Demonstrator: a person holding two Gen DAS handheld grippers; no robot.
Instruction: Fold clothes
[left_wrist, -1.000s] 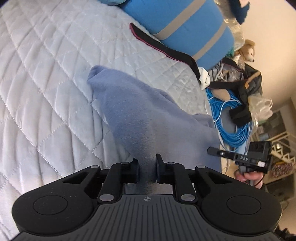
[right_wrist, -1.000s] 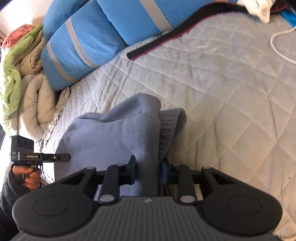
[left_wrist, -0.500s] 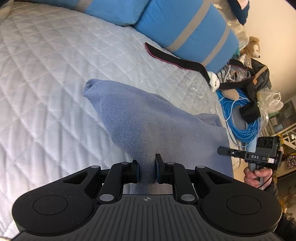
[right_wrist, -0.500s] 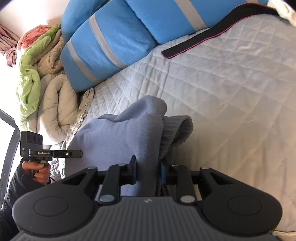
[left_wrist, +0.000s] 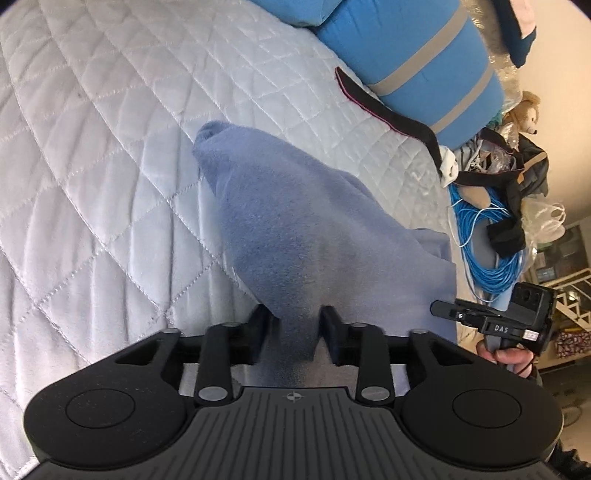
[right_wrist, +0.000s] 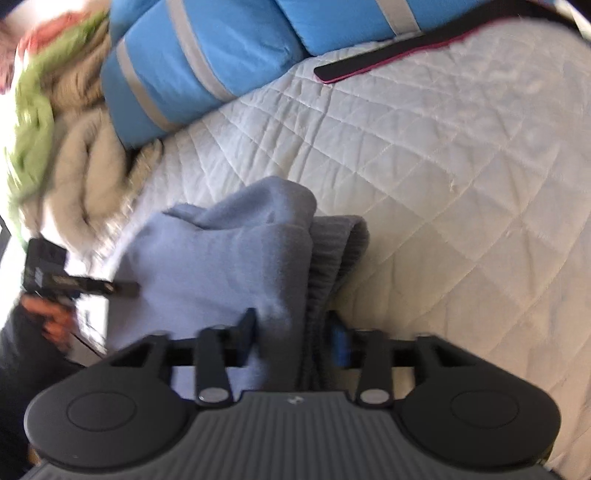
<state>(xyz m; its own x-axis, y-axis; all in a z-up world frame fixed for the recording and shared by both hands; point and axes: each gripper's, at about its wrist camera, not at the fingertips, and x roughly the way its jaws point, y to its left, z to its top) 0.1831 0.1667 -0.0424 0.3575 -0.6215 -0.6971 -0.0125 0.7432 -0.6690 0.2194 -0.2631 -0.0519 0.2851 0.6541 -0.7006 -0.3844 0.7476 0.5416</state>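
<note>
Blue garment on quilted bed, both grippers letting go.

Left wrist view: left gripper (left_wrist: 294, 334) jaws are opening; a fold of the blue fleece garment (left_wrist: 295, 221) lies between the fingers, pads no longer pressing it. The garment lies across the white quilt (left_wrist: 110, 166), below the blue bolster (left_wrist: 413, 48). Right gripper (left_wrist: 443, 309) is seen at far right, jaw state not discernible here.

Right wrist view: right gripper (right_wrist: 291, 334) jaws are opening, standing apart around bunched garment (right_wrist: 229, 258) and its ribbed edge. View blurred.

Our blue-grey fleece garment (left_wrist: 295, 229)
We see it folded over, soft, bunched on the white quilt, ribbed edge at its right.
</note>
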